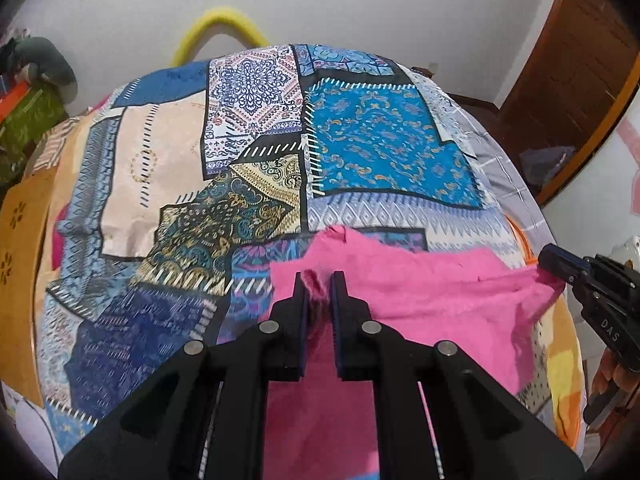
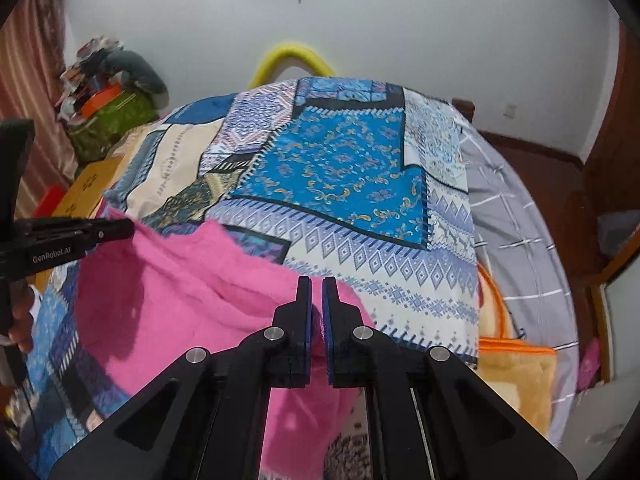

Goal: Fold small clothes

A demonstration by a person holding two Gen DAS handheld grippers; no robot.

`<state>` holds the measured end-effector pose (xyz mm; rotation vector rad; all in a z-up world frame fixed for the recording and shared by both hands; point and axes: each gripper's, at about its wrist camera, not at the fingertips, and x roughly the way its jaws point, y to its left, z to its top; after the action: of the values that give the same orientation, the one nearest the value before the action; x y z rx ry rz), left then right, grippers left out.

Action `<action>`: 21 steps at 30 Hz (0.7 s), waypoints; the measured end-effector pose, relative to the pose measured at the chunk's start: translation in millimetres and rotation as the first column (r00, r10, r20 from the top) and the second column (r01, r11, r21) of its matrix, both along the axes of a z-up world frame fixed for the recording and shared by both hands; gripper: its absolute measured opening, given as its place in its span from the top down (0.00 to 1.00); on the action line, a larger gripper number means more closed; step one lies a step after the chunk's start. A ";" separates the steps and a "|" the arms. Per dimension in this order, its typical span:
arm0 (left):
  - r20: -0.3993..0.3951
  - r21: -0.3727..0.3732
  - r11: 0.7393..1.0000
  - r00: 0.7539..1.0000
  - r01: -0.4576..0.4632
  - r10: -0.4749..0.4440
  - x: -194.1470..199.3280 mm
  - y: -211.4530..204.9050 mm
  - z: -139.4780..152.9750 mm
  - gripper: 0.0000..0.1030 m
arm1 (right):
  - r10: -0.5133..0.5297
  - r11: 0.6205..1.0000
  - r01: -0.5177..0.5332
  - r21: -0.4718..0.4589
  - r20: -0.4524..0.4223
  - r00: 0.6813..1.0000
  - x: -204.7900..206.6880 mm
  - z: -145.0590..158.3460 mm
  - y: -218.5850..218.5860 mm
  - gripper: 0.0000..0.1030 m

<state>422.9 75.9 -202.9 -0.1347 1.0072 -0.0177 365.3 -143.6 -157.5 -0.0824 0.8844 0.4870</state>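
Observation:
A pink fleecy garment hangs stretched between my two grippers, above the near part of a bed with a blue patchwork cover. My left gripper is shut on a bunched fold of the pink cloth at its left end. My right gripper enters from the right edge and pinches the garment's other corner. In the right wrist view the pink garment fills the lower left, my right gripper is shut on its edge, and my left gripper holds the far corner at the left.
A yellow curved tube stands behind the bed against the white wall. Boxes and bags are piled at the left. An orange-trimmed plush blanket and grey checked sheet lie on the right. A wooden door stands far right.

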 end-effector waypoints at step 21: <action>-0.105 0.096 0.995 0.995 0.010 0.000 -36.6 28.0 -25.5 0.24 | -0.006 0.998 0.012 0.069 -0.087 0.996 -21.6 -3.9 -25.0 0.22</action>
<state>386.3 103.8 -228.4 -0.0451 1.1109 0.0340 343.7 -168.6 -161.4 0.0062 0.9515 0.5159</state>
